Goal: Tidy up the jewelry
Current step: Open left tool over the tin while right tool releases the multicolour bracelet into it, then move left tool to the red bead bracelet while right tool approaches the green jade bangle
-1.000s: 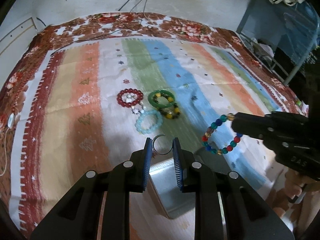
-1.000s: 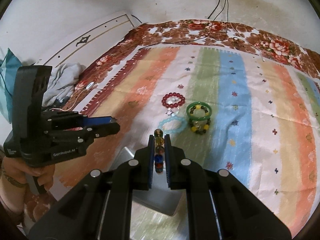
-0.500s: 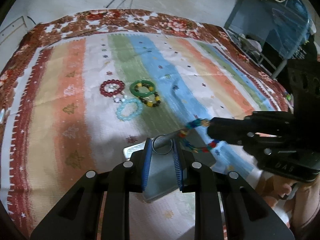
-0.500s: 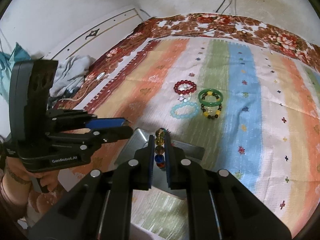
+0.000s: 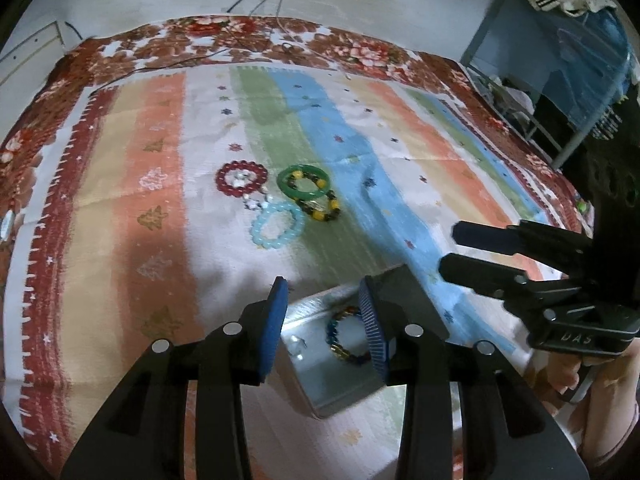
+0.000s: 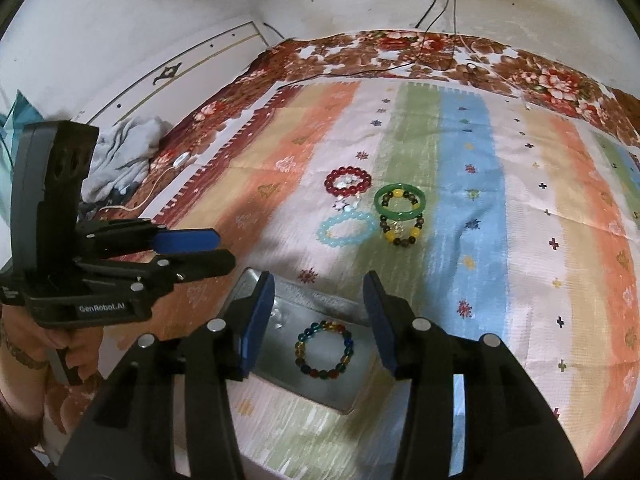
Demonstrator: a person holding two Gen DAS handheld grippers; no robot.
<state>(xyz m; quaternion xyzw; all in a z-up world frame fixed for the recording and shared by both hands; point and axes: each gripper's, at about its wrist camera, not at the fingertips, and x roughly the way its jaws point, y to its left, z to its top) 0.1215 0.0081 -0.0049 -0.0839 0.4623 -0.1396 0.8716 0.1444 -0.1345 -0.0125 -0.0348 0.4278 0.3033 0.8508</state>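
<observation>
We count five beaded bracelets: one multicolour bracelet (image 6: 324, 350) inside the metal tin (image 6: 320, 394); beyond the tin, one red bracelet (image 6: 347, 181), one light-blue bracelet (image 6: 347, 229), one dark-and-yellow bracelet (image 6: 401, 231). One green bangle (image 6: 399, 202), beyond the tin too. One small clear piece (image 6: 277, 319) in the tin. One tin. Two grippers: left gripper (image 5: 322, 326), right gripper (image 6: 320, 322).

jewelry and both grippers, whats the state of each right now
left gripper: open, empty
right gripper: open, empty
metal tin: open, lidless
multicolor bracelet: flat inside tin
small ring: inside tin
green bangle: on cloth, overlapping brown-yellow bracelet
</observation>
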